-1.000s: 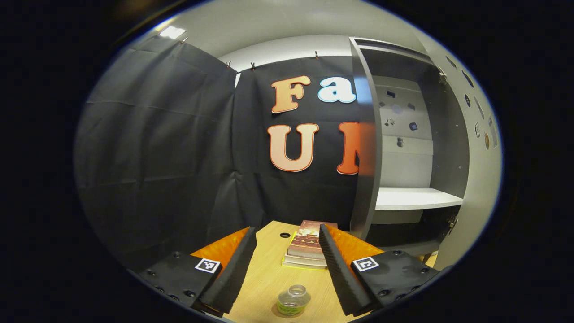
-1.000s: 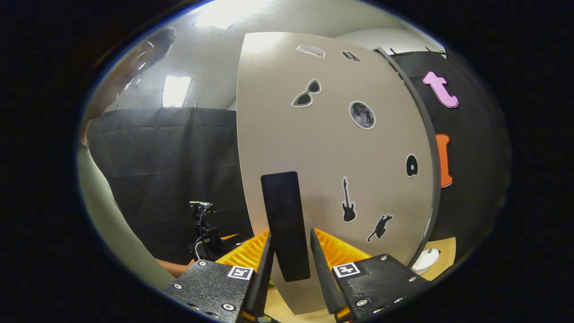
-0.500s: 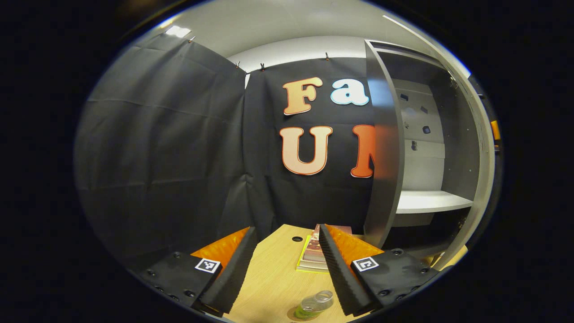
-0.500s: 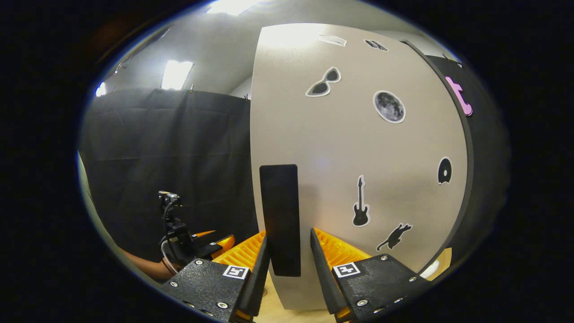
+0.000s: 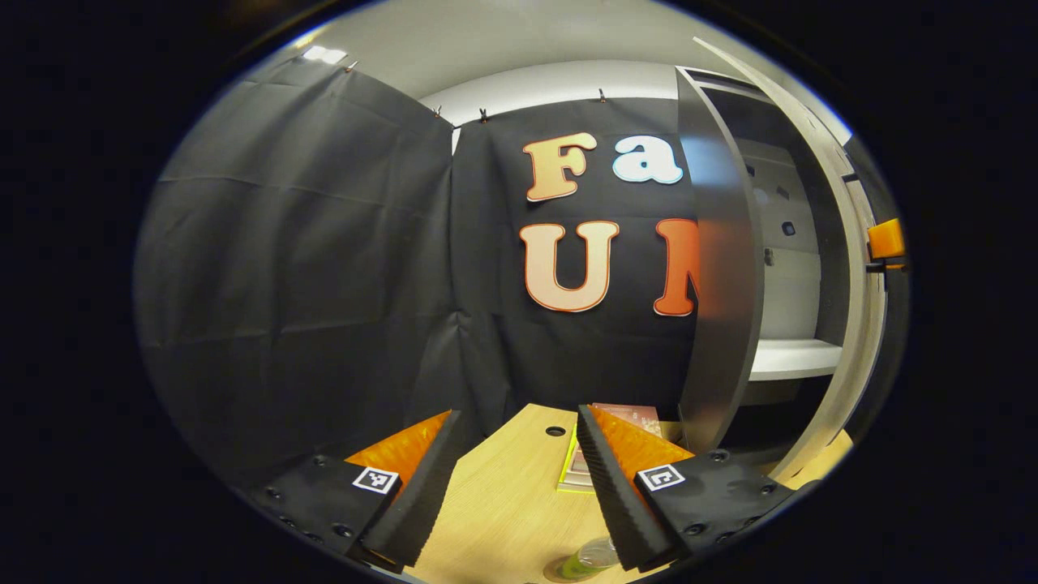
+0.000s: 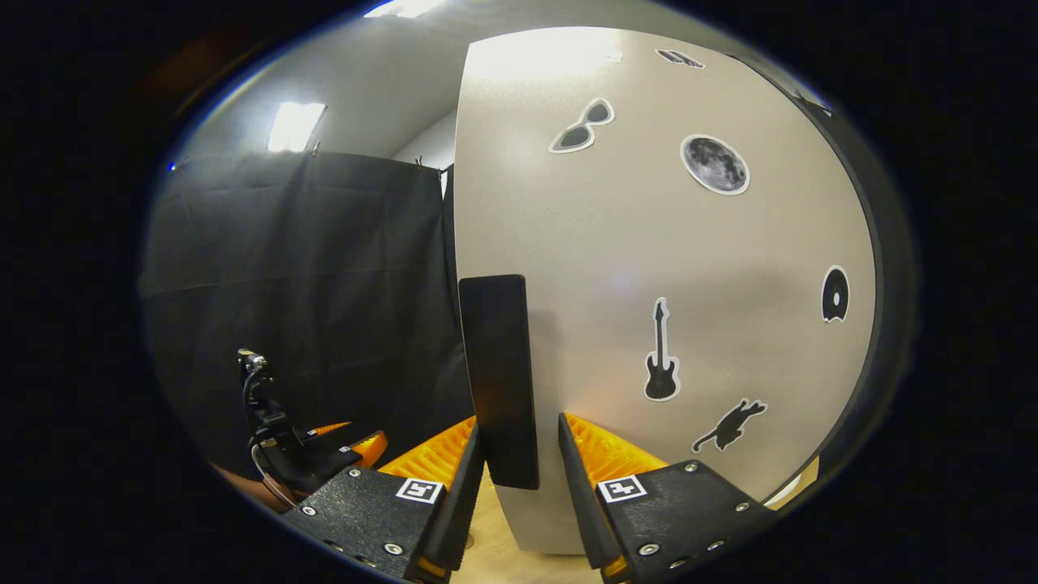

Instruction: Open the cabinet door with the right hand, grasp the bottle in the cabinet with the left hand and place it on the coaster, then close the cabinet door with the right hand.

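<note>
My right gripper (image 6: pixel 521 426) is shut on the black upright handle (image 6: pixel 499 357) of the grey cabinet door (image 6: pixel 649 243), which carries several stickers. In the left gripper view the door (image 5: pixel 847 308) stands at a narrow angle to the cabinet (image 5: pixel 722 284), leaving a slim gap onto a white shelf (image 5: pixel 791 358). My left gripper (image 5: pixel 519 418) is open and holds nothing. A clear bottle (image 5: pixel 588 556) with green inside stands on a coaster (image 5: pixel 555 573) at the bottom edge, partly behind my finger (image 5: pixel 604 478).
A stack of books (image 5: pixel 592 454) lies on the wooden table (image 5: pixel 507 503) beside the cabinet's left side, near a round cable hole (image 5: pixel 555 431). In the right gripper view the left gripper (image 6: pixel 324 450) and a hand holding it sit low at left.
The door has swung further towards the cabinet with my right gripper on its handle, narrowing the gap. The bottle has slid to the bottom right edge of the left gripper view.
</note>
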Tool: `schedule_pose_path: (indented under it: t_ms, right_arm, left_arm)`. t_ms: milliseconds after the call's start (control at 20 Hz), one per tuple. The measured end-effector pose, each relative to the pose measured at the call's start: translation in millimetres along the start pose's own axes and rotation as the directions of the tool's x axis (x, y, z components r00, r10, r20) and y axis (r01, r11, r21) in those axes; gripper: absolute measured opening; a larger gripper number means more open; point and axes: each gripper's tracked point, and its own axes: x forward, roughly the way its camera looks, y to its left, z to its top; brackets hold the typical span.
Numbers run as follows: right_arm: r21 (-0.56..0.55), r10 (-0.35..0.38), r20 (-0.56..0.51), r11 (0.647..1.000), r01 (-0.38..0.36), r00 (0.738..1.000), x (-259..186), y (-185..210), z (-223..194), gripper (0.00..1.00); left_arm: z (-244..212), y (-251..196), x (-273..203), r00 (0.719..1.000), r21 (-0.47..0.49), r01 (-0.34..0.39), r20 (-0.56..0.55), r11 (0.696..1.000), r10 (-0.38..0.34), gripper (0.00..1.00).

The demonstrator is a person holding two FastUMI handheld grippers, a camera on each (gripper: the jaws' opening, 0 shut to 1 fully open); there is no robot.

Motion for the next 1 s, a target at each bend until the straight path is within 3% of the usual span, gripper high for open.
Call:
schedule_pose_path:
  t_ms: [400, 600, 1000]
  right_arm:
    - [-0.044, -0.129, 0.007, 0.991, 0.129, 0.992, 14, -5, 0, 0.54]
    - [-0.078, -0.177, 0.011, 0.981, 0.177, 0.984, 20, -4, -2, 0.57]
    - [-0.109, -0.227, 0.034, 0.967, 0.229, 0.973, 20, -6, 3, 0.76]
  left_arm:
    - [12, 0, 12, 0.999, 0.012, 0.037, 0.020, 0.999, -0.037, 0.91]
    - [25, -2, 14, 0.998, -0.029, 0.066, 0.005, 0.997, -0.066, 0.92]
    - [98, -24, 6, 0.984, -0.063, 0.171, 0.068, 0.983, -0.167, 0.92]
